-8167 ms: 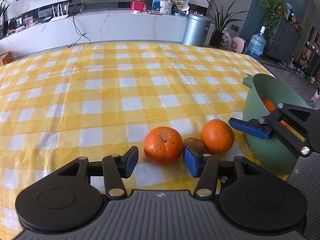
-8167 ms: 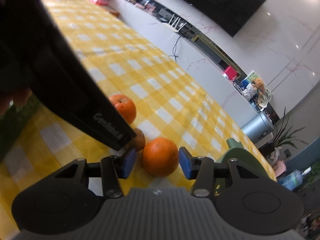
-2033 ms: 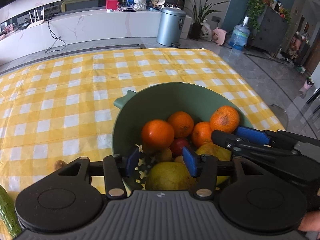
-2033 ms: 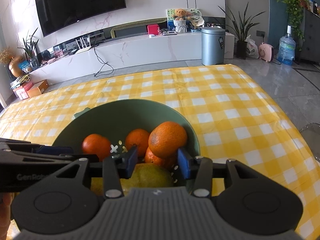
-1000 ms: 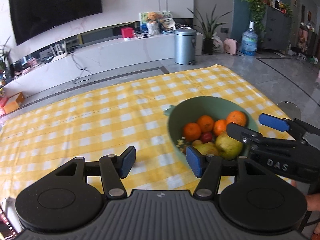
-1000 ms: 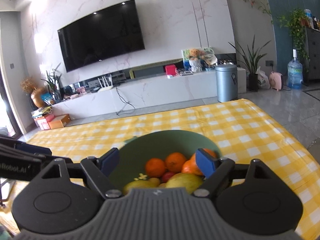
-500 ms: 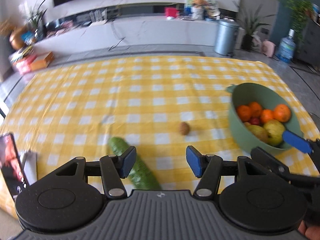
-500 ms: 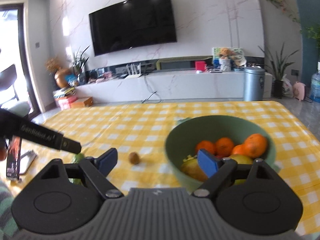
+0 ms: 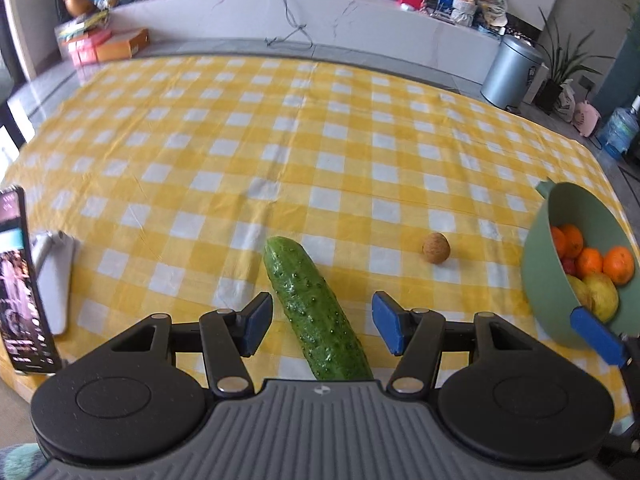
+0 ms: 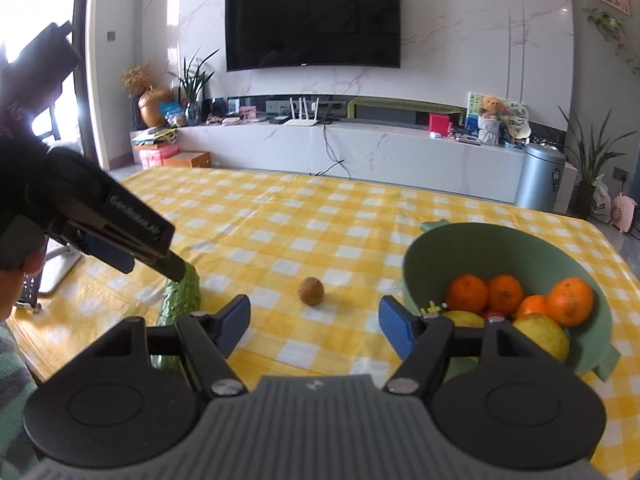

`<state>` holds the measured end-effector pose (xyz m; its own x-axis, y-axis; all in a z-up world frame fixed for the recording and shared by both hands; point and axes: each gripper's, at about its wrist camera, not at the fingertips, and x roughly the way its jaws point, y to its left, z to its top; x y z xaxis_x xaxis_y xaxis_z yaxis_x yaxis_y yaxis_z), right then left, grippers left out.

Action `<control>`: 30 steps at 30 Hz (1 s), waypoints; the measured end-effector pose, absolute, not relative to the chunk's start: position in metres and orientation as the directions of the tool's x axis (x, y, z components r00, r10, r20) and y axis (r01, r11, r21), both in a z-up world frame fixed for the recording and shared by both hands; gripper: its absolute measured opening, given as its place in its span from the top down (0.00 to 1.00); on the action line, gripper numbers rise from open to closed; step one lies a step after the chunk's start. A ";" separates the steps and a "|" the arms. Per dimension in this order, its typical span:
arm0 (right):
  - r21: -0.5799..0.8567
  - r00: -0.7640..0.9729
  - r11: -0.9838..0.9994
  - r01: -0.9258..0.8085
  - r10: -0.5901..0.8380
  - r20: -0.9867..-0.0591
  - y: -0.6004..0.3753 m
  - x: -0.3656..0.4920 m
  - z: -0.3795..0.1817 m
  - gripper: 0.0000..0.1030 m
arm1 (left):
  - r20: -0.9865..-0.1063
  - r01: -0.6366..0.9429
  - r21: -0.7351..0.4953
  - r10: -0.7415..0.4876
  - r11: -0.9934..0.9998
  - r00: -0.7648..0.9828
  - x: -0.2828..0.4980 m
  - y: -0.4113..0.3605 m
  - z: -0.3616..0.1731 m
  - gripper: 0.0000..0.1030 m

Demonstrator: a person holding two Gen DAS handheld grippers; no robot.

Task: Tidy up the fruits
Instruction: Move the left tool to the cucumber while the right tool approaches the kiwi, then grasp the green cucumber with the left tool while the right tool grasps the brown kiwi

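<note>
A bumpy, glossy cucumber lies on matt checked cloth beside a smooth matt plastic bowl.

Yellow-and-white checked tablecloth as landmark. At its near-left edge, an upright smartphone with lit screen beside a white stand. Beyond its far edge: a marble console bearing a white router; above, a wall-mounted television. Off its far-right corner, a steel pedal bin.
</note>
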<state>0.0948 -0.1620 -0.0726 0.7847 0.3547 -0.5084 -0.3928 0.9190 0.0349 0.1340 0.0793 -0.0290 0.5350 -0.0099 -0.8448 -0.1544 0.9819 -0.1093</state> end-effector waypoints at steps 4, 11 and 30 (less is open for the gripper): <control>0.027 0.765 0.909 -0.416 0.366 -0.530 -0.151 0.102 -0.079 0.38 | -0.865 -0.172 -0.134 -0.031 0.976 0.501 0.143 0.084 -0.041 0.34; 0.034 0.727 0.909 -0.416 0.356 -0.587 -0.139 0.124 -0.093 0.44 | -0.886 -0.186 -0.120 -0.021 0.975 0.463 0.149 0.089 -0.052 0.34; 0.046 0.672 0.910 -0.412 0.337 -0.659 -0.121 0.153 -0.119 0.46 | -0.910 -0.135 -0.159 -0.092 0.978 0.404 0.158 0.085 -0.079 0.44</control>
